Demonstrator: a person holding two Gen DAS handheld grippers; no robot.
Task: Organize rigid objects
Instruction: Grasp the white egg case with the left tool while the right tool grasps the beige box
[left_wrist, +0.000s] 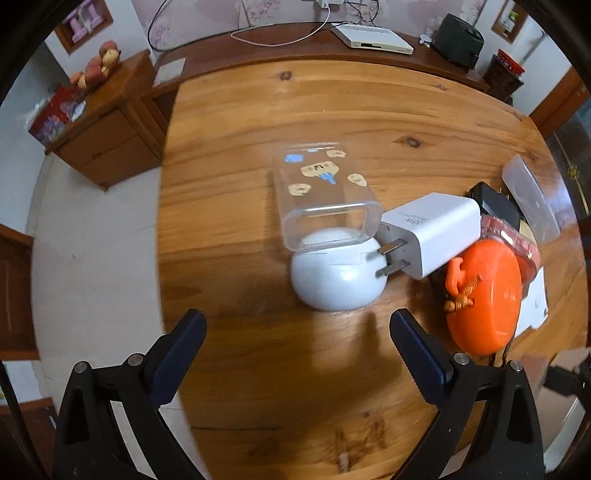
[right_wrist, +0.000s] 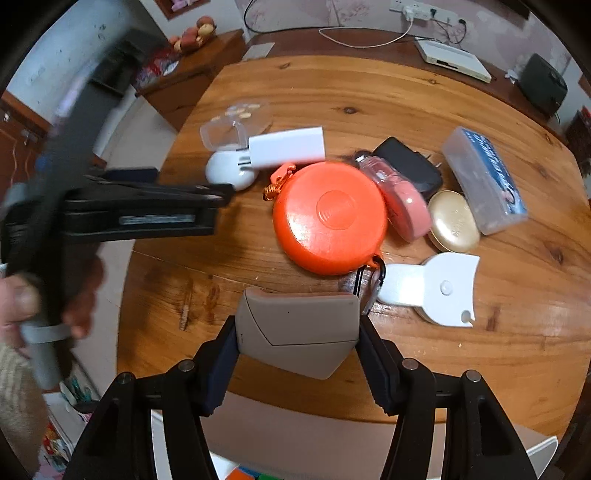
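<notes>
My right gripper (right_wrist: 297, 328) is shut on a beige flat case (right_wrist: 295, 332), held just above the wooden table's (right_wrist: 369, 92) near edge. Beyond it lie an orange round case (right_wrist: 328, 218), a pink case (right_wrist: 402, 199), a black adapter (right_wrist: 410, 162), a gold tin (right_wrist: 456, 221), a translucent box with a blue label (right_wrist: 484, 181) and a white flat piece (right_wrist: 436, 288). My left gripper (left_wrist: 298, 321) is open and points down, just short of a white rounded case (left_wrist: 338, 280). A clear sticker box (left_wrist: 325, 192) and a white charger (left_wrist: 428, 232) lean on that case.
The left gripper (right_wrist: 221, 194) shows side-on in the right wrist view, held by a hand (right_wrist: 22, 299). A dark sideboard (left_wrist: 258, 51) behind the table carries a white set-top box (left_wrist: 373, 35) and cables. A low cabinet (left_wrist: 107, 122) with fruit stands at the left. Bare wood lies beyond the pile.
</notes>
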